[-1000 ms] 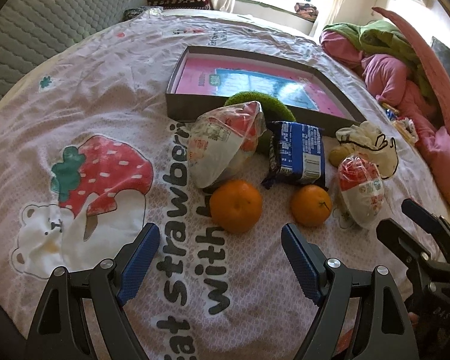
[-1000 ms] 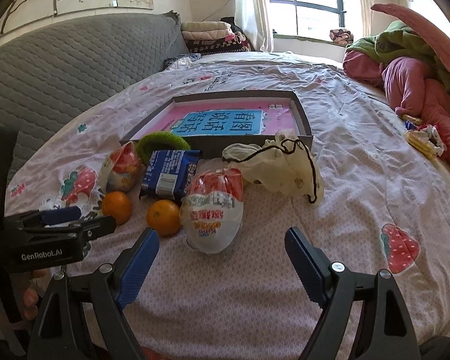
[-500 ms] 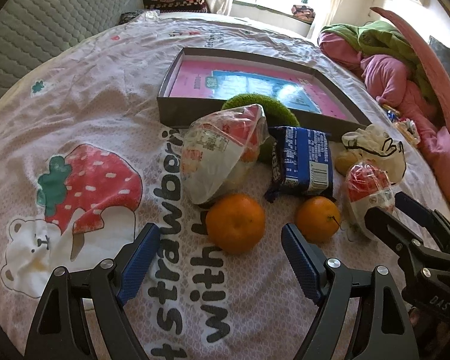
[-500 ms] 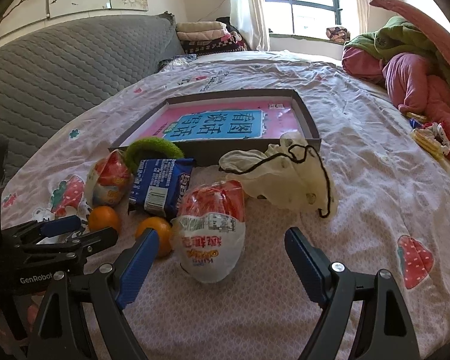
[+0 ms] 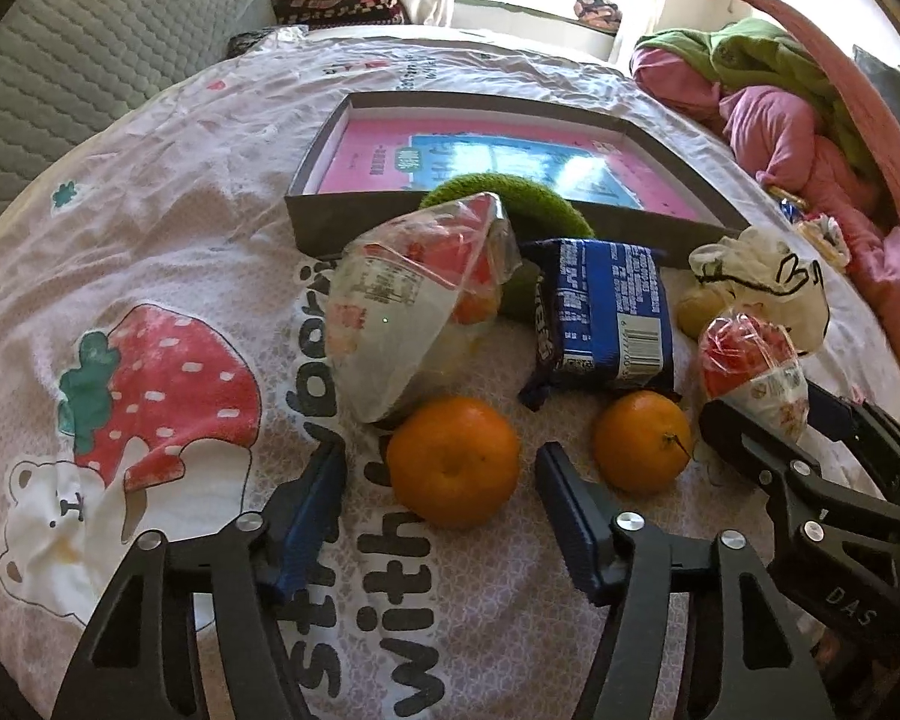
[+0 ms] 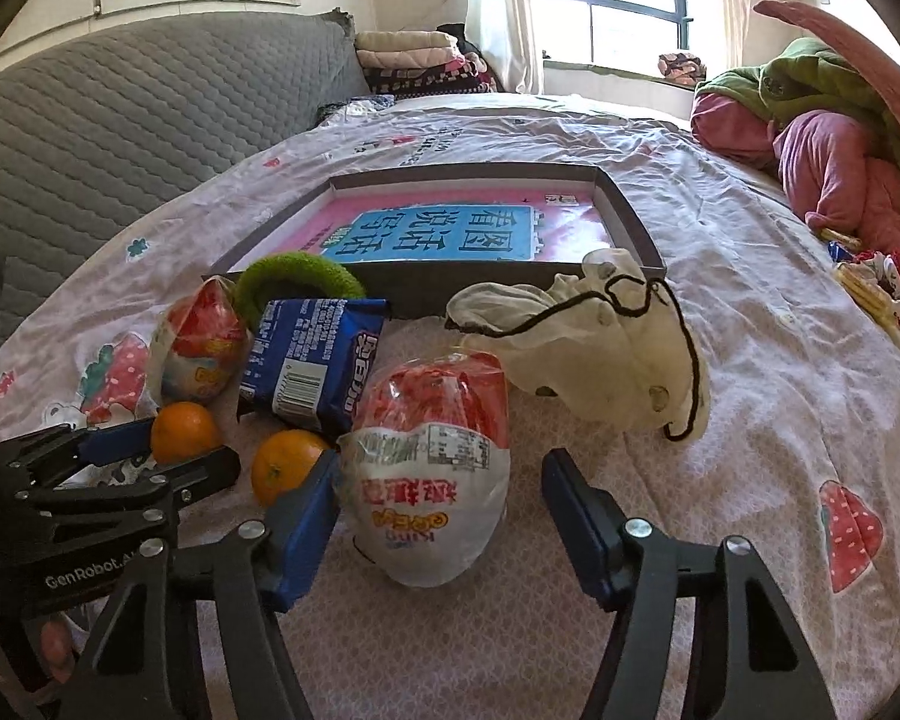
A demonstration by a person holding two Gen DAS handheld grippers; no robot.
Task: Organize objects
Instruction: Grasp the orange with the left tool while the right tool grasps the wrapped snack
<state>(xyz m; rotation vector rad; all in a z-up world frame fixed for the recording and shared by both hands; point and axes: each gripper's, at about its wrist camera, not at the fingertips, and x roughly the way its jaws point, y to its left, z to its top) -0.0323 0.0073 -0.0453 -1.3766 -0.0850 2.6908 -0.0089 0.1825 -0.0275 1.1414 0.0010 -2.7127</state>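
Note:
In the left wrist view my left gripper (image 5: pixel 438 459) straddles an orange (image 5: pixel 453 468) on the printed bedsheet. Its jaws are closing, with a small gap still showing on both sides of the fruit. My right gripper (image 6: pixel 438 468) straddles a red-and-white snack bag (image 6: pixel 432 456). Its jaws are closing too; the left pad is at the bag's edge and the right pad stands off it. A second orange (image 5: pixel 642 441) lies between the two grippers. Behind it are a blue packet (image 5: pixel 606 312), a second snack bag (image 5: pixel 414 312) and a green fuzzy ring (image 5: pixel 510 198).
A shallow grey box (image 6: pixel 624 210) holding a pink and blue book sits behind the items. A cream drawstring pouch (image 6: pixel 600 354) lies at its near right corner. Pink and green clothes (image 6: pixel 822 144) are piled at the right, and a grey quilted headboard (image 6: pixel 120 138) runs along the left.
Both grippers have come forward and down toward the items and their jaws have narrowed. The orange now sits between the left fingers, the snack bag between the right fingers.

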